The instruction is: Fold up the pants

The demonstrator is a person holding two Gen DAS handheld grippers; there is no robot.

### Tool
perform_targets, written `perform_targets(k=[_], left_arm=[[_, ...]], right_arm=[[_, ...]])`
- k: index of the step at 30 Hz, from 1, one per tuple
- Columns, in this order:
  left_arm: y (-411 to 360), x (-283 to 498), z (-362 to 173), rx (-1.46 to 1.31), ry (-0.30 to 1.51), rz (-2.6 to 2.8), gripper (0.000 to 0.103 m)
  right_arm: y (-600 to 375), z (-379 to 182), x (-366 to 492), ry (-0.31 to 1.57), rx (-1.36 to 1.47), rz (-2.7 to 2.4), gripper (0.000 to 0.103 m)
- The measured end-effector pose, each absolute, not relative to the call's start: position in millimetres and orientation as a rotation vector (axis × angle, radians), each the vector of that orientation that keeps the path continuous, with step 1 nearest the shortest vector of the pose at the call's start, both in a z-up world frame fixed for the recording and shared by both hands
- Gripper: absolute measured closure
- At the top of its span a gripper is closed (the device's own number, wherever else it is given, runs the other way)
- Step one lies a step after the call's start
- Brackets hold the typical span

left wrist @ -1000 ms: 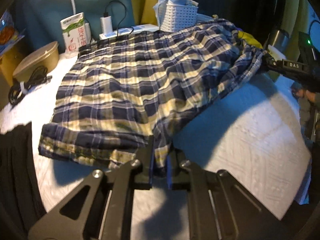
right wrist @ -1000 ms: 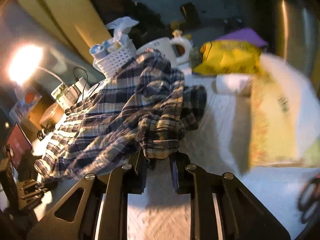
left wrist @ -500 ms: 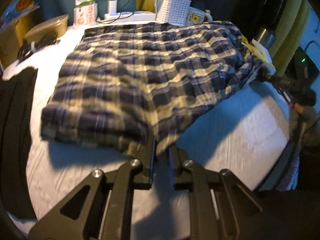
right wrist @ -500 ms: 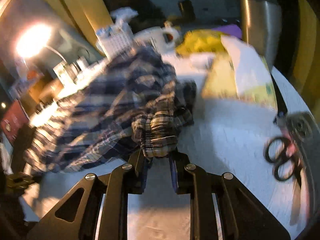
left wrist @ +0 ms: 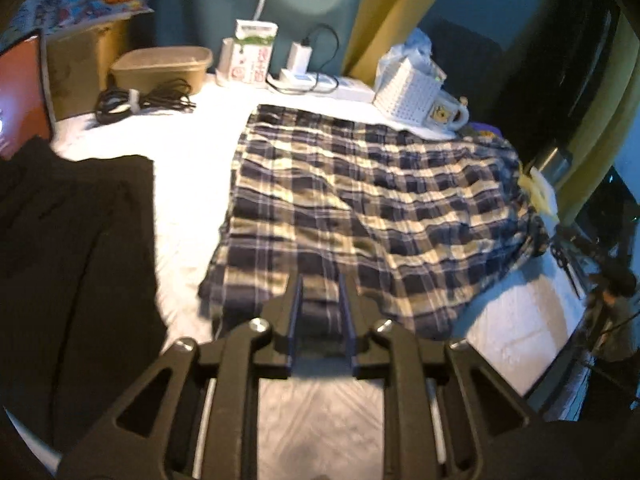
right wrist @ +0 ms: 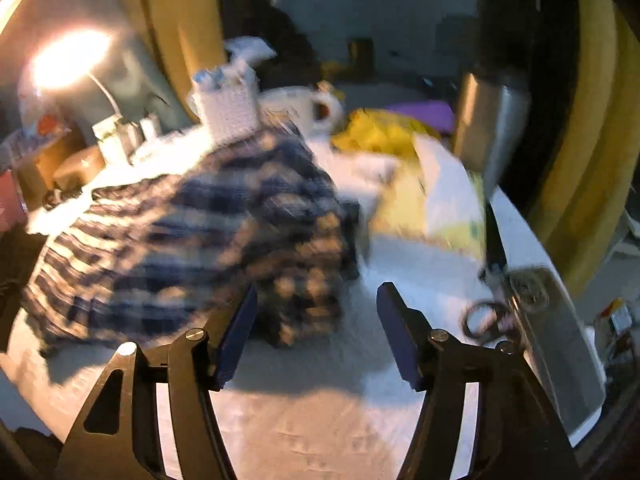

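The plaid pants [left wrist: 360,216] lie folded over on the white padded table [left wrist: 192,168], stretching ahead of the left gripper [left wrist: 320,312], long axis across its view toward the right gripper [right wrist: 316,320]; the left is nearer, over the near hem. Both sets of jaws are opening: the left's are narrowly parted with cloth between, grip uncertain; the right's are spread wide, the bunched waistband just ahead and apparently released. A black garment [left wrist: 68,264] lies left of the left gripper, scissors [right wrist: 484,320] right of the right one, in a dim, cluttered room.
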State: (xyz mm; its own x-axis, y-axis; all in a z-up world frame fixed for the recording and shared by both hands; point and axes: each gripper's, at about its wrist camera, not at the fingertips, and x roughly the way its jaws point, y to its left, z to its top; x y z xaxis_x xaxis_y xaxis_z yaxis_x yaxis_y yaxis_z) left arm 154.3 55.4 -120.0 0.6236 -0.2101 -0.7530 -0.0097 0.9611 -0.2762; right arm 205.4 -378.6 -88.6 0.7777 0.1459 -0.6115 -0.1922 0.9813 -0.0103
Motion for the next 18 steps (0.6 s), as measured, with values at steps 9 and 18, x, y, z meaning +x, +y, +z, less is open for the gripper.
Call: perform_targets(k=[9, 18], left_arm=[[61, 195, -158, -0.188, 0.984, -0.091, 0.084], [72, 200, -154, -0.184, 0.995, -0.103, 0.084]], right_arm=[[-289, -100, 248, 0.695, -0.161, 0.397, 0.038], [-245, -150, 317, 0.83, -0.322, 0.333, 0.038]])
